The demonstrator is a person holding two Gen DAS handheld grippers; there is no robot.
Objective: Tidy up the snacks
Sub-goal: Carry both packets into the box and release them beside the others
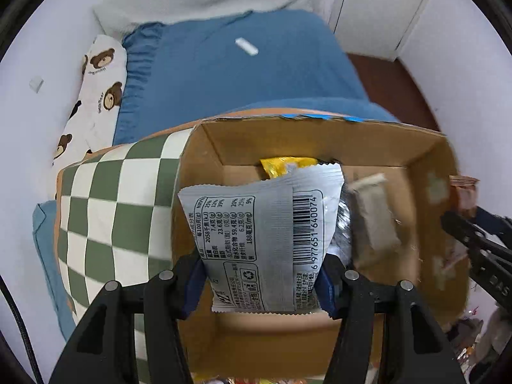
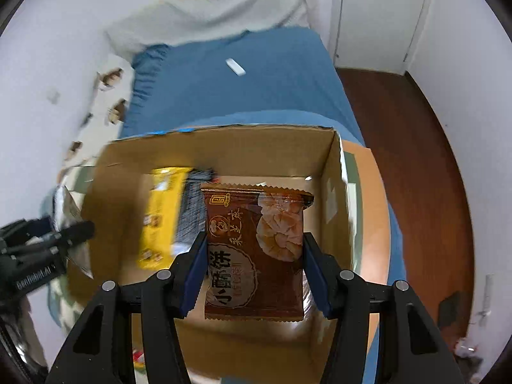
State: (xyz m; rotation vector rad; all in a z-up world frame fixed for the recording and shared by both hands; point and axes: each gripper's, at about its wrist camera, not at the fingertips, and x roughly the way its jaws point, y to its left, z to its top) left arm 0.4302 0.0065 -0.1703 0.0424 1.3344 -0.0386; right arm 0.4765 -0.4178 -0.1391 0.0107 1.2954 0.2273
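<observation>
Silver packet (image 1: pixel 265 243) shows barcode; brown packet (image 2: pixel 256 252) shows pictured pastries.

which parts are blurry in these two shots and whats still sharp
Left wrist view: silver packet sharp, barcode legible; the pale item inside the cardboard box smears. Right wrist view: brown packet crisp, yellow packet and left gripper motion-blurred; fisheye curves both.

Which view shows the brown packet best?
Right wrist: the brown packet fills the frame, label forward, clamped in the right gripper over the box. Left wrist shows only a blurred sliver past the box's right wall.
</observation>
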